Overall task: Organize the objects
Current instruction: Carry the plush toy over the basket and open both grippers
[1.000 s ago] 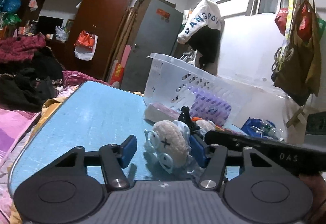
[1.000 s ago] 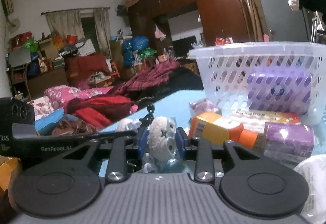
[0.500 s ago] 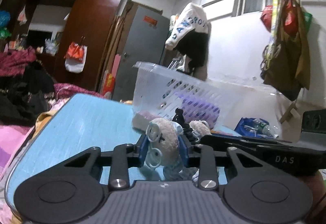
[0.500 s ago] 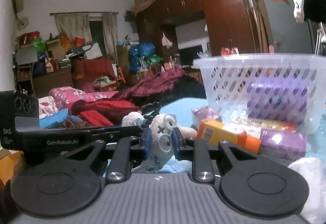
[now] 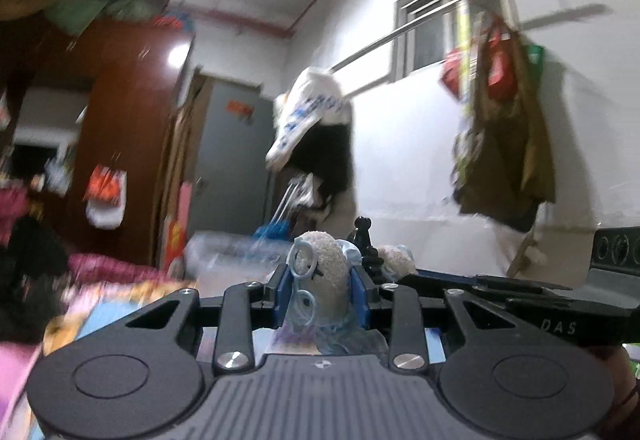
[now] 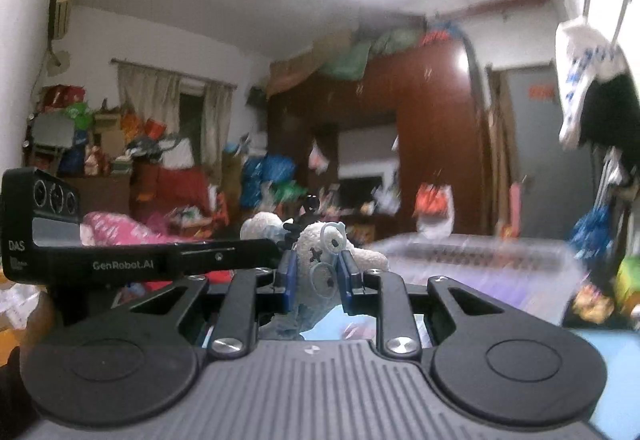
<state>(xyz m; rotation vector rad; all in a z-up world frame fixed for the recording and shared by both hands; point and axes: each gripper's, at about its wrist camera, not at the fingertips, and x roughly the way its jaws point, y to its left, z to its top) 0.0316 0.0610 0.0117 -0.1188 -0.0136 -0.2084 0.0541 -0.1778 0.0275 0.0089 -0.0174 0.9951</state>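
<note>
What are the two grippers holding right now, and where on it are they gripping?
Both hold the plush toy: the left gripper and the right gripper each pinch a fuzzy, rounded part of it between blue pads.

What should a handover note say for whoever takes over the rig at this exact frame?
Left gripper: shut on the plush toy, lifted off the table.
Right gripper: shut on the same plush toy from the other side.
White basket: ahead and below, blurred; contents unreadable here.
Done: toy picked up with both grippers.
Left: carry the toy over the basket, release, then probably sort any remaining items, which are out of clear view.
</note>
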